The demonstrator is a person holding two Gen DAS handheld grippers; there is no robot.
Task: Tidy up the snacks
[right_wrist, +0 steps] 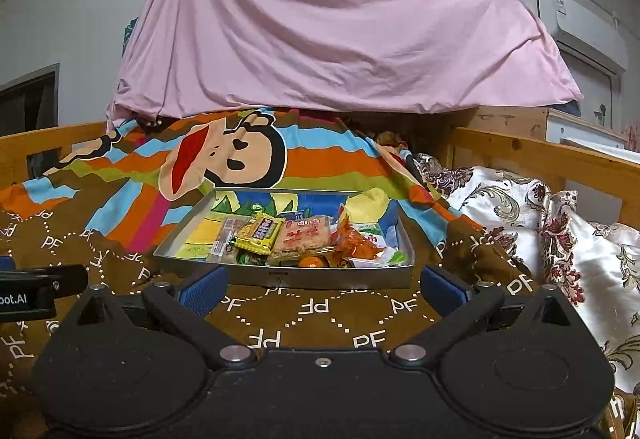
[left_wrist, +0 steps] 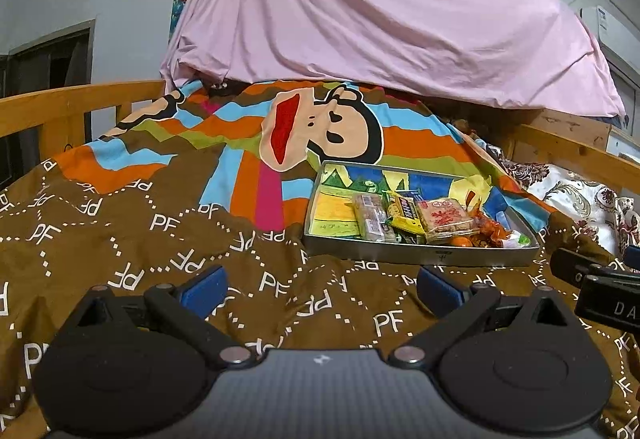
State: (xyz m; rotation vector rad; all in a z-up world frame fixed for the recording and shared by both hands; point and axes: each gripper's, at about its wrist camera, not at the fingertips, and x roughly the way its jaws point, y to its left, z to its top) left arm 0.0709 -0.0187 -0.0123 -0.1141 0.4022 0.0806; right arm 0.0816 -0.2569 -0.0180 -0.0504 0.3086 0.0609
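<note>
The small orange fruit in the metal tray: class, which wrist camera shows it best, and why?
The right wrist view. There the orange fruit lies near the centre, close behind the metal tray front wall. The left wrist view shows only a sliver of it, off to the right, below the wrappers.

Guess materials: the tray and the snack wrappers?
Tray: likely sheet metal, dull grey, with thin straight walls and a printed liner inside. Wrappers: thin plastic film, glossy, some clear, crinkled with highlights. Orange round item: unclear, fruit or candy.
</note>
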